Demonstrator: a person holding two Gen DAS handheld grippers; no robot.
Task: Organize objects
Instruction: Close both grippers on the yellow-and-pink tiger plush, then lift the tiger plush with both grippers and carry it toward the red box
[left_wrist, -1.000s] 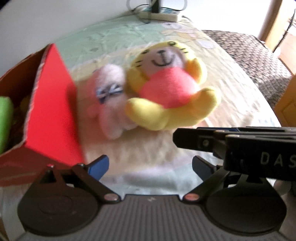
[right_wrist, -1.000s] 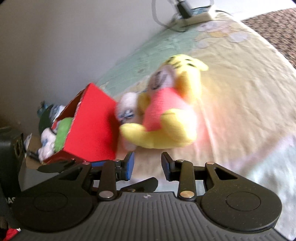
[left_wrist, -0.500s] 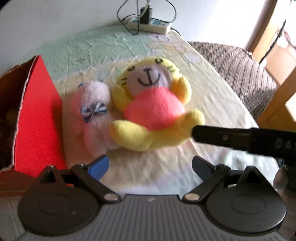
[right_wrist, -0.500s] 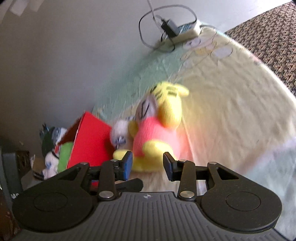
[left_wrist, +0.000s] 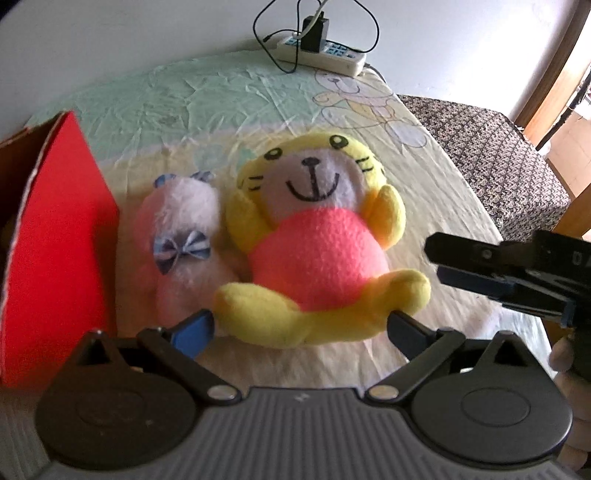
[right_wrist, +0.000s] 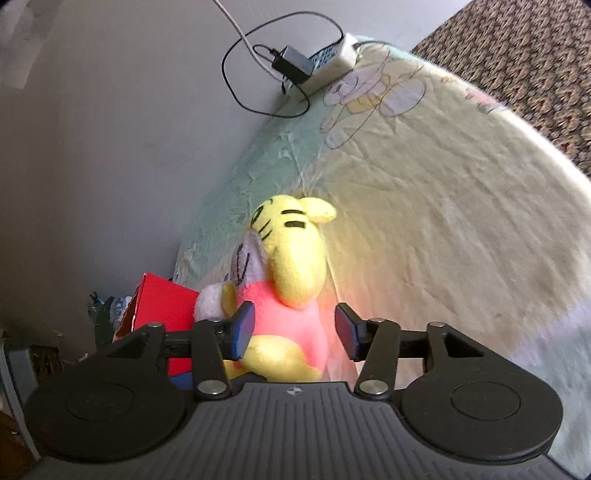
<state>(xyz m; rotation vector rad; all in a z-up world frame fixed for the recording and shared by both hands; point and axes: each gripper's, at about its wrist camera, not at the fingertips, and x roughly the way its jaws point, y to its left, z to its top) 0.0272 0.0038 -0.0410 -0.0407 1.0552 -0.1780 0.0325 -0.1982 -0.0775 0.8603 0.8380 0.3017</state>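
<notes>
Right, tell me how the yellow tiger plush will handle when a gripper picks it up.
The yellow tiger plush looks soft and stuffed, so it will probably squash between the pads. Its limbs seem loosely filled and may droop once lifted. The fleece looks grippy, so slipping seems unlikely. It touches the pink plush, which may shift with it.

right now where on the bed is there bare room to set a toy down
Free: the sheet between the power strip and the toys' heads. Crowded: the red box, pink plush and yellow plush sit packed together.
</notes>
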